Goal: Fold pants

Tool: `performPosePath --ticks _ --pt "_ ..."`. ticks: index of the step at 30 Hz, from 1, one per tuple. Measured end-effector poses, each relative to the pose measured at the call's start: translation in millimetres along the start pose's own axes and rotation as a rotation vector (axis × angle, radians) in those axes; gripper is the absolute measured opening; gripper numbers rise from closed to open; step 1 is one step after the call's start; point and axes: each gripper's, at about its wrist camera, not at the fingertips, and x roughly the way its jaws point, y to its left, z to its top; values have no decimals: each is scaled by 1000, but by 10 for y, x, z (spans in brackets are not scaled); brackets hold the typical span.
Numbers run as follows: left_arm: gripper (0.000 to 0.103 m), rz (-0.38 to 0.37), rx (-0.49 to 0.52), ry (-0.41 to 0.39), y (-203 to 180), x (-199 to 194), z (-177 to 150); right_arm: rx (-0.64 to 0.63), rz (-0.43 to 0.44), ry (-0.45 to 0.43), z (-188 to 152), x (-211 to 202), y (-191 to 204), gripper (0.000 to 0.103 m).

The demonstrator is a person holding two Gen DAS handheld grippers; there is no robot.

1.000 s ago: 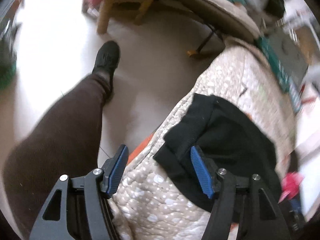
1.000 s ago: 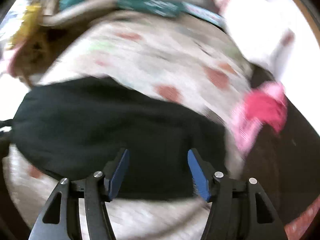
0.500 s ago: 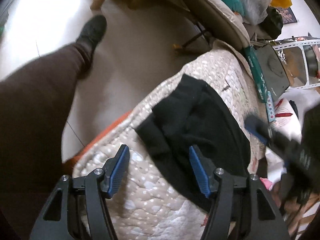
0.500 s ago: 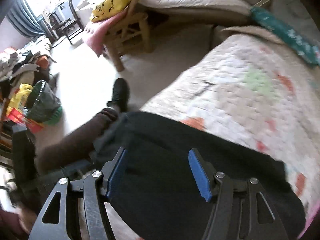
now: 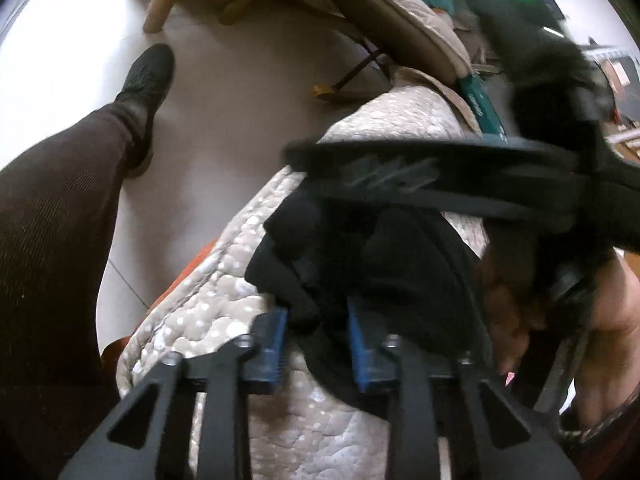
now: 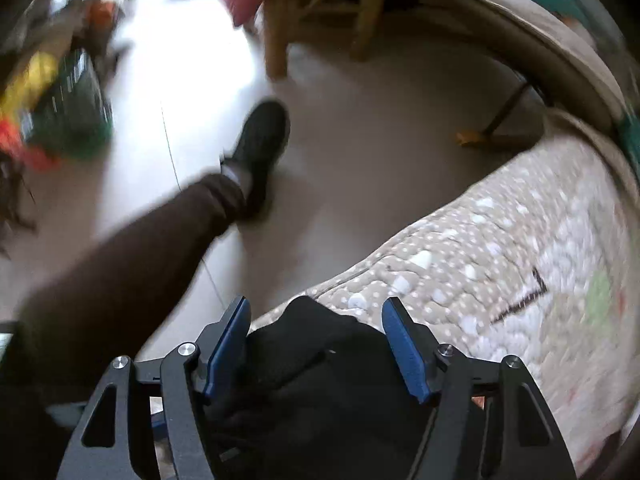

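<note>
The black pants (image 5: 400,272) lie bunched on a beige quilted surface (image 5: 224,312) near its edge. My left gripper (image 5: 316,332) has closed partway, with a fold of the pants' edge between its blue pads. My right gripper (image 6: 316,344) is open, its blue pads on either side of a raised corner of the pants (image 6: 312,344). The right gripper's black frame (image 5: 440,164) crosses above the pants in the left wrist view, blurred.
The person's dark-trousered leg and black shoe (image 5: 148,76) stand on the pale floor left of the quilt. A wooden chair (image 6: 320,12) and a cushioned lounger (image 5: 400,12) stand beyond. A green basket (image 6: 68,112) sits far left.
My left gripper has narrowed around the pants' near edge. My right gripper has swung over the pants to their floor-side corner and now crosses the left wrist view.
</note>
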Motion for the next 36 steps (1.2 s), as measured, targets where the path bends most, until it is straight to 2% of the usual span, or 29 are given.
performPosePath --ticks 1,3,4,6,12,19,24,27,31,34,35,36 --pt "16 -2 15 2 -23 1 5 -32 -17 26 -3 54 68 70" --pt "14 2 37 -2 -63 -22 9 -70 -25 60 -38 120 147 27" --pt "14 -1 43 -5 -82 -43 9 -78 -39 75 -64 145 177 27" --pt "14 -14 55 -16 -128 -110 18 -78 -31 50 -115 74 153 24" --pt "14 -57 119 -54 -454 -344 56 47 45 -81 -207 -425 -96 23" --pt "14 -111 260 -9 -1163 -306 -86 221 66 -217 -674 -1020 -605 23" --pt "14 -91 423 59 -1732 -9 -414 400 74 -282 -1379 -1248 -1203 23" --pt "14 -64 509 120 -1976 277 -688 520 88 -304 -1890 -1211 -1501 23" --pt "14 6 669 175 -2184 625 -1141 664 106 -310 -2529 -1062 -1812 23" --pt "20 26 748 182 -2238 620 -1334 764 121 -312 -2940 -893 -2006 29" --pt "25 20 766 179 -2247 562 -1361 796 120 -316 -3051 -862 -2054 42" --pt "28 10 784 181 -2246 494 -1411 831 120 -322 -3162 -860 -2108 60"
